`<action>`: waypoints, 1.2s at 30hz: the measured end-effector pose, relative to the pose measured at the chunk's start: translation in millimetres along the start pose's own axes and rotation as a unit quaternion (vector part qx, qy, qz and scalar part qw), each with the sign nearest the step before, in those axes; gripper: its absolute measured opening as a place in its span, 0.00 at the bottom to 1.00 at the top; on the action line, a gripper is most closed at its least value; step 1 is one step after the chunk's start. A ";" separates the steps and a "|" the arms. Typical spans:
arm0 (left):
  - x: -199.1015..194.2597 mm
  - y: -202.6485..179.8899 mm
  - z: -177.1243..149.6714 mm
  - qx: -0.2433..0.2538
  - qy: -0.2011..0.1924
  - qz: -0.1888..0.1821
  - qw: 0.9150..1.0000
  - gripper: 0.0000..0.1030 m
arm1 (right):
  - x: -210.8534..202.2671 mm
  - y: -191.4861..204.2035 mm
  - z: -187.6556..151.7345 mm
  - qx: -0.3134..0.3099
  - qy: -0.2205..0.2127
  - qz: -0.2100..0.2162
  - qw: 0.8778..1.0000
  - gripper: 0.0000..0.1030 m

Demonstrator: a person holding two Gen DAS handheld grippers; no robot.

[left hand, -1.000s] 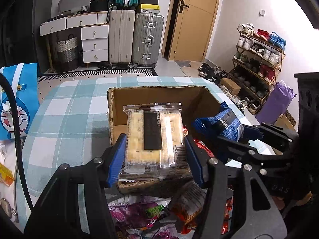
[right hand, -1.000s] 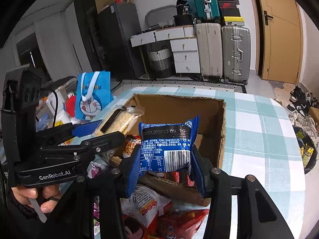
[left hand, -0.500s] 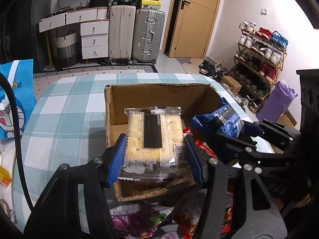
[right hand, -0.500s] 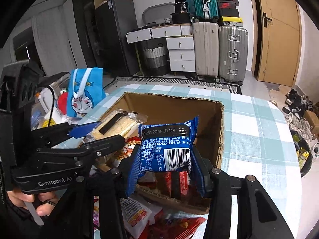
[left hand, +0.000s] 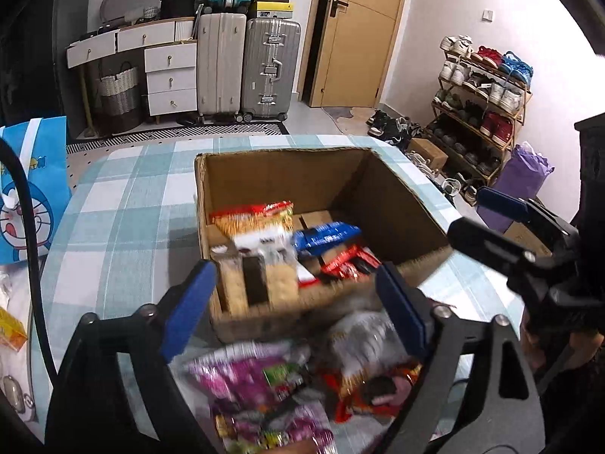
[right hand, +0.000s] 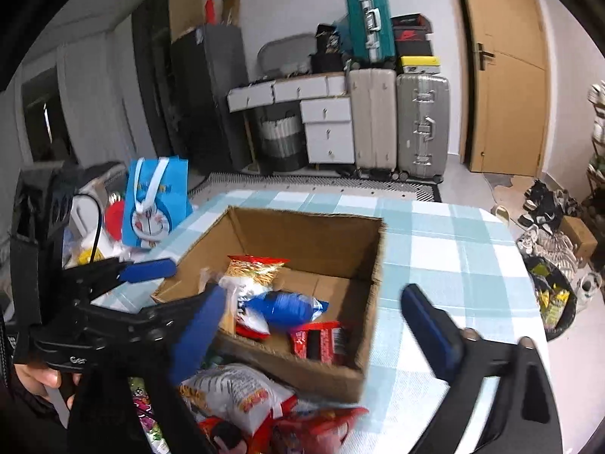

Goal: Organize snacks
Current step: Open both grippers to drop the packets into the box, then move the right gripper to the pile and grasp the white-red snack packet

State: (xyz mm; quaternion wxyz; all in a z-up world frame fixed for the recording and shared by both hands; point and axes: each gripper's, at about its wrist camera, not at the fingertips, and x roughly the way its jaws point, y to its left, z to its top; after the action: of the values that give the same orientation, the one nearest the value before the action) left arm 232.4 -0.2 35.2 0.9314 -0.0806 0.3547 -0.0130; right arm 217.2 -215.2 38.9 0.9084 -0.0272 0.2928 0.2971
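An open cardboard box (left hand: 393,204) (right hand: 325,230) stands on the checked table. Inside lie a clear cracker pack (left hand: 257,280), a blue snack pack (left hand: 325,236) (right hand: 287,308), a noodle-print bag (left hand: 253,221) (right hand: 253,268) and red packs (left hand: 349,263) (right hand: 319,342). My left gripper (left hand: 295,302) is open and empty over the box's near edge. My right gripper (right hand: 317,333) is open and empty above the box's near right part. A heap of loose snack bags (left hand: 272,389) (right hand: 242,397) lies in front of the box.
The checked tablecloth (left hand: 124,204) (right hand: 446,242) surrounds the box. A blue cartoon bag (left hand: 26,196) (right hand: 157,200) stands at the left. Suitcases (left hand: 245,64), drawers and a shoe rack (left hand: 480,102) stand beyond the table.
Both grippers opened. The cracker pack dropped from the left gripper and the blue pack from the right into the box. Both grippers drew back slightly.
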 end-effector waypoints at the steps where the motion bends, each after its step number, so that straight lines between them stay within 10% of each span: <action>1: -4.9 -0.6 -3.0 -0.001 0.000 -0.003 1.000 0.99 | -5.4 -3.4 -1.8 0.002 -0.003 -0.004 1.000 0.99; 36: -89.1 -4.6 -139.0 -0.031 0.050 -0.043 0.997 0.99 | -57.6 -7.9 -114.9 0.012 0.080 0.043 0.996 1.00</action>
State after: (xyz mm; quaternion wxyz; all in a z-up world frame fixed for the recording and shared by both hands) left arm 73.8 -17.1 -7.6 0.9083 -0.1238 0.3970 -0.0459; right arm 124.7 -277.5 -25.6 0.8687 -0.0274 0.3688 0.3295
